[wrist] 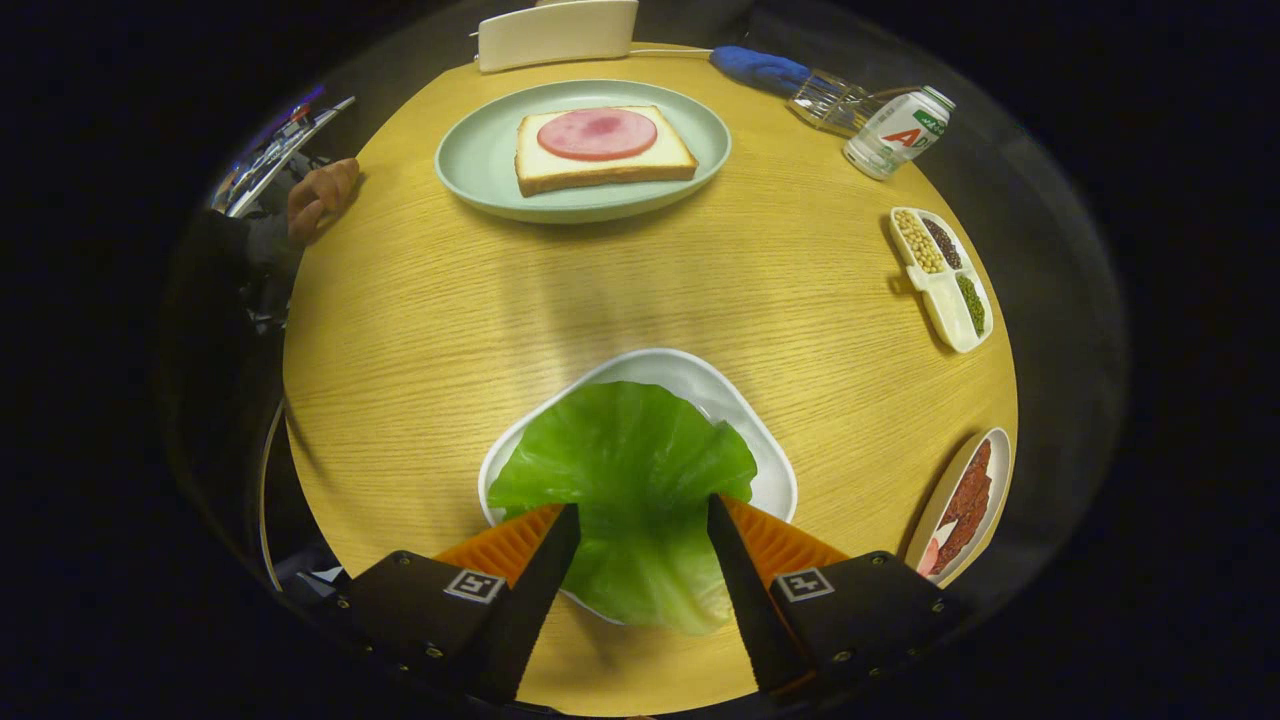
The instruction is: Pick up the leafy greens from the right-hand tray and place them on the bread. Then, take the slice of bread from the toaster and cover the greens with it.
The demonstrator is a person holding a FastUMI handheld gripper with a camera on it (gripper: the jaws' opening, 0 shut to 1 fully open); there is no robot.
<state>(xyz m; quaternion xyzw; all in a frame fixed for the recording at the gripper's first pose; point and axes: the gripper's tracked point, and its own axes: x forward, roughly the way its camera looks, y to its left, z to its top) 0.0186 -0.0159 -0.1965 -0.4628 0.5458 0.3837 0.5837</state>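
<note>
The ruffled bright-green leafy greens (632, 480) lie on a white rounded-square tray (745, 425), and from where I'm steering, the leaf's near end sits right between my gripper (643, 515) fingers, its long axis running straight ahead along them. The fingers stand apart, one on each side of the leaf; I cannot tell whether either pad touches it (the leaf edge hides the contact), so I count it as not gripped. The leaf's near lip overhangs the tray edge toward me. Straight beyond the tray, well apart across the round wooden table (420, 330), is the pale-green plate (480, 165) with the square bread slice (600, 165) topped by a round pink ham slice (597, 133): that's the drop target, dead ahead. A white toaster-like block (556, 32) sits just past the plate. Off to the right: a divided white dish of beans (945, 280), a small white bottle (897, 132) lying tilted, and a dish of reddish meat (965, 505). A person's hand (320, 195) rests at the table's left rim. My judgement: close on the leaf, lift, carry forward.
</note>
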